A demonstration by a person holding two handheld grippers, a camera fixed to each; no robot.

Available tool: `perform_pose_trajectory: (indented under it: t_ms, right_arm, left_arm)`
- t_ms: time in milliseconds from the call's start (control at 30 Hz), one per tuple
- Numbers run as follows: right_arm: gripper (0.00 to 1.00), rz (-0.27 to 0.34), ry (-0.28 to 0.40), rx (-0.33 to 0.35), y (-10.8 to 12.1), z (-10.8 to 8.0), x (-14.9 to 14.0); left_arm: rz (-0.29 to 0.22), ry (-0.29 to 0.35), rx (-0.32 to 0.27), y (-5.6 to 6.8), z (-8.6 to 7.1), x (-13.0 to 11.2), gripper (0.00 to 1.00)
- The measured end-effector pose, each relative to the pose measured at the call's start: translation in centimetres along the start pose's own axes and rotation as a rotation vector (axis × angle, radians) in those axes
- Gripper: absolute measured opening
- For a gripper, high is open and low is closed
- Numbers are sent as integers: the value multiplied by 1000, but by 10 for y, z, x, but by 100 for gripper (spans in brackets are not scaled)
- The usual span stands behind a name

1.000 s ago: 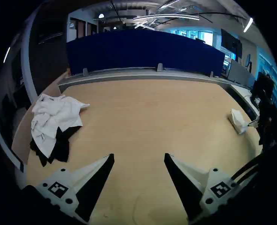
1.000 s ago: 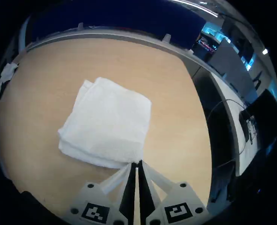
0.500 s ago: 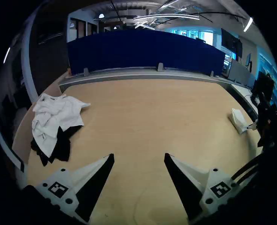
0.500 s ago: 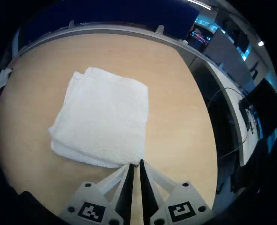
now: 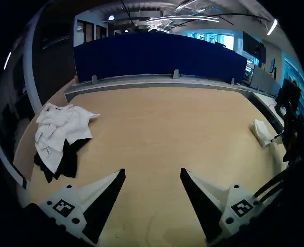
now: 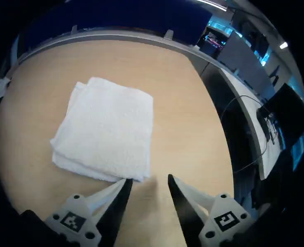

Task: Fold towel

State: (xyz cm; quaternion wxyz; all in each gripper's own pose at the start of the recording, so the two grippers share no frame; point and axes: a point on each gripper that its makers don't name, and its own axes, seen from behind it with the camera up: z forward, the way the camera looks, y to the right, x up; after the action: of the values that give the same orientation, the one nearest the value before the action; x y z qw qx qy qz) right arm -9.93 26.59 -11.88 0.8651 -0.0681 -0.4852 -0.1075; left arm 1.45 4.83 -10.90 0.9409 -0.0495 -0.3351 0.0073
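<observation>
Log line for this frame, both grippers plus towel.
towel: folded, flat on table | right gripper: open, at towel's near corner | left gripper: open, empty, over table | clothes pile: at table's edge

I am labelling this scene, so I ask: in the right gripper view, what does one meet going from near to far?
First the right gripper → folded white towel → bare table → grey rail → blue screen.

Left gripper fingers spread wide, right gripper fingers parted, tilted downward, both gripping nothing
</observation>
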Motion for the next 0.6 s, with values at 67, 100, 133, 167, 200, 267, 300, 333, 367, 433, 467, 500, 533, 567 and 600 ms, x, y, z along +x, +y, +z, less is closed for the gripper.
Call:
perform_pose_trajectory:
  t_ms: [67, 100, 133, 167, 200, 267, 300, 333, 367, 433, 467, 500, 533, 567, 600]
  right_arm:
    - [86, 2, 4, 5, -1, -2, 0]
    - [89, 3, 5, 8, -1, -3, 0]
    - [93, 5, 6, 12, -2, -4, 0]
    - [97, 7, 7, 17, -3, -5, 1]
    - [100, 9, 8, 21, -3, -7, 1]
    - [100, 8, 10, 23, -4, -9, 1]
    - [100, 7, 12, 24, -5, -10, 2]
    - [100, 4, 12, 25, -6, -10, 2]
    - [100, 1, 13, 27, -7, -11, 2]
    - [100, -3, 17, 30, -9, -12, 3]
    - [100, -5, 19, 32, -10, -13, 4]
    - [100, -6, 22, 34, -11, -14, 4]
    - [100, -7, 25, 37, -12, -15, 6]
    - [100, -8, 30, 41, -13, -16, 8]
    - [100, -8, 34, 44, -14, -18, 10]
  left_arm:
    - [-1, 0, -2, 1, 0, 0, 99]
    - [-1, 0, -3, 1, 0, 0, 99]
    - [0, 1, -4, 1, 0, 0, 99]
    - [2, 1, -6, 2, -1, 0, 99]
    - [3, 2, -7, 3, -1, 0, 99]
    - [5, 2, -9, 4, -1, 0, 99]
    - [7, 3, -10, 4, -1, 1, 99]
    - [7, 3, -10, 4, -1, 1, 99]
    - [7, 3, -11, 5, -1, 1, 99]
    - [7, 4, -11, 4, -1, 2, 99]
    - [6, 5, -11, 4, -1, 2, 99]
    - [5, 5, -11, 4, -1, 3, 99]
    - [4, 5, -11, 4, -1, 3, 99]
    - [3, 6, -11, 3, -1, 3, 99]
    - [2, 6, -10, 3, -1, 3, 99]
